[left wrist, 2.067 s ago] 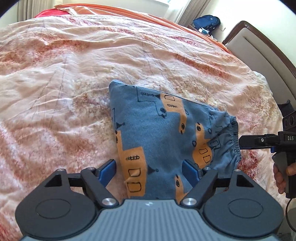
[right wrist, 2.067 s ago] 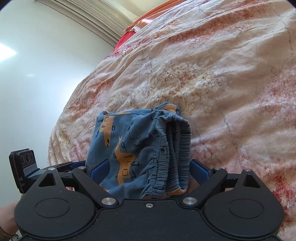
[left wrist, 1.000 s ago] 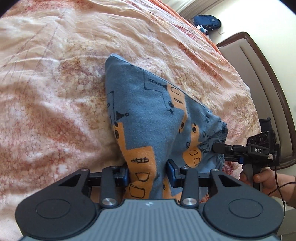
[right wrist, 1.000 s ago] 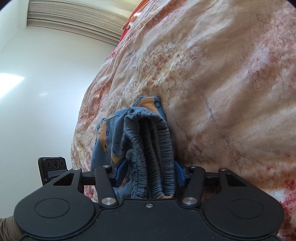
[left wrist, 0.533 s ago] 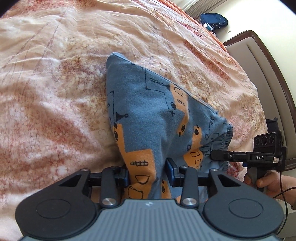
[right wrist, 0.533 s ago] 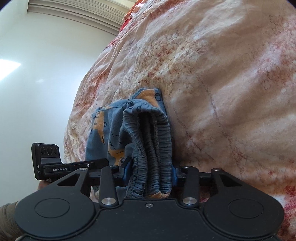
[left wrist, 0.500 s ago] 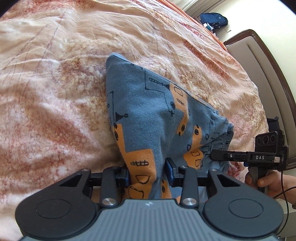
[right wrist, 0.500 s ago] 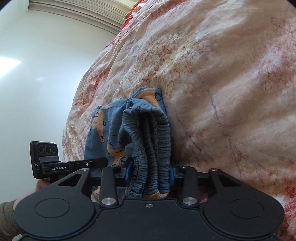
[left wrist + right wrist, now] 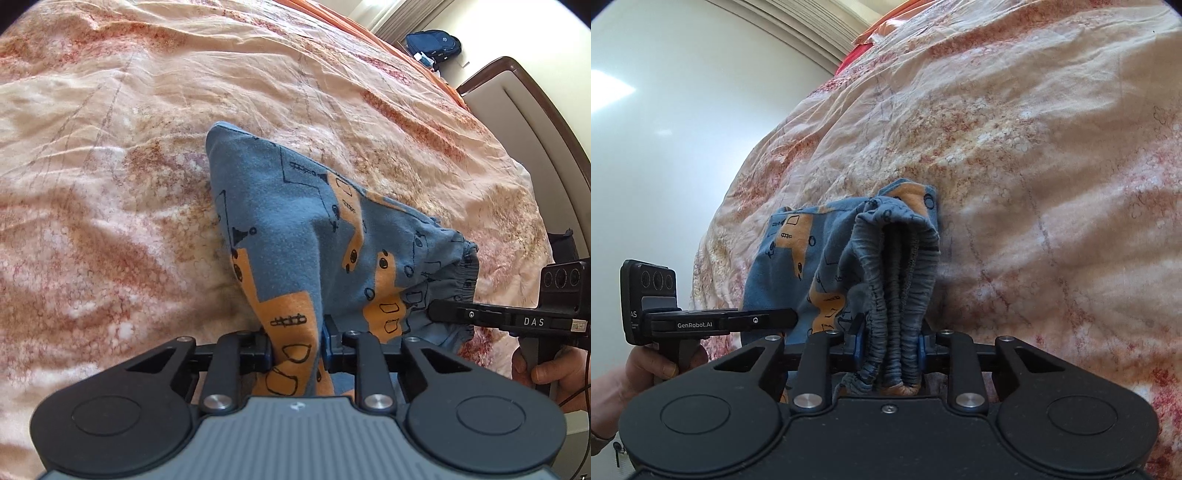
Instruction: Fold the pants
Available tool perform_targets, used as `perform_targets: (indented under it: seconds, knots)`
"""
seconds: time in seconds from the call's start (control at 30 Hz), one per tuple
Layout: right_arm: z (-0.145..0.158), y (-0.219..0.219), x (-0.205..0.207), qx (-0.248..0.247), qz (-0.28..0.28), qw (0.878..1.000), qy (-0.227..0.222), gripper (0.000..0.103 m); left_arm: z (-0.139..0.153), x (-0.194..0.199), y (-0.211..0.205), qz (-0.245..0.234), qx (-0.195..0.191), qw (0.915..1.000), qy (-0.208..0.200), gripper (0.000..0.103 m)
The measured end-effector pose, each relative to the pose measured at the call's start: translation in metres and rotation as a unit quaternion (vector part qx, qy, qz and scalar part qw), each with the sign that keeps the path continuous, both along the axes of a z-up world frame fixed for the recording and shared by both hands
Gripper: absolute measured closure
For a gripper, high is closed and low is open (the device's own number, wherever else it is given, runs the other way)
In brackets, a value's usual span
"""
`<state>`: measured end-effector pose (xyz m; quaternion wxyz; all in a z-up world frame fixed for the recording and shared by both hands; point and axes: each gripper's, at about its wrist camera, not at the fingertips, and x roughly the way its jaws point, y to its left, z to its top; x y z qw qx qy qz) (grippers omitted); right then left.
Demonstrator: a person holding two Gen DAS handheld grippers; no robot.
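on the bed's wrinkled quilt [image 9: 147, 155], the left gripper [image 9: 297, 341], jaws just closing, pinches the folded blue pants [image 9: 295, 236] at the near edge to lift them; beyond them the quilt lies bare. the right gripper [image 9: 891, 343], likewise closing, clamps the bunched waistband [image 9: 901, 280].

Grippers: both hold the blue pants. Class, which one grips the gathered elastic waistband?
The right gripper clamps the ribbed elastic waistband of the pants. The left gripper pinches flat printed cloth with orange patches instead.
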<state>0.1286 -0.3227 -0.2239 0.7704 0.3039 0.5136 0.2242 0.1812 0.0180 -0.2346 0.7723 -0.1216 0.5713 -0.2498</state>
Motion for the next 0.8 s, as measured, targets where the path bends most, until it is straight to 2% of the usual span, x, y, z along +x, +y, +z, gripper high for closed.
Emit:
perform_targets:
  seconds: [0.23, 0.63, 0.8]
  knots:
    - [0.015, 0.0, -0.005, 0.013, -0.004, 1.0, -0.022, 0.078, 0.016, -0.008, -0.002, 0.006, 0.006, 0.9999, -0.015, 0.086]
    - [0.035, 0.005, -0.017, 0.043, 0.013, 0.999, -0.028, 0.079, 0.035, -0.033, 0.007, 0.011, 0.008, 0.9993, -0.035, 0.087]
    - [0.045, 0.006, 0.0, 0.043, 0.021, 0.998, -0.05, 0.079, 0.049, -0.002, -0.001, 0.007, 0.008, 0.9979, -0.064, 0.087]
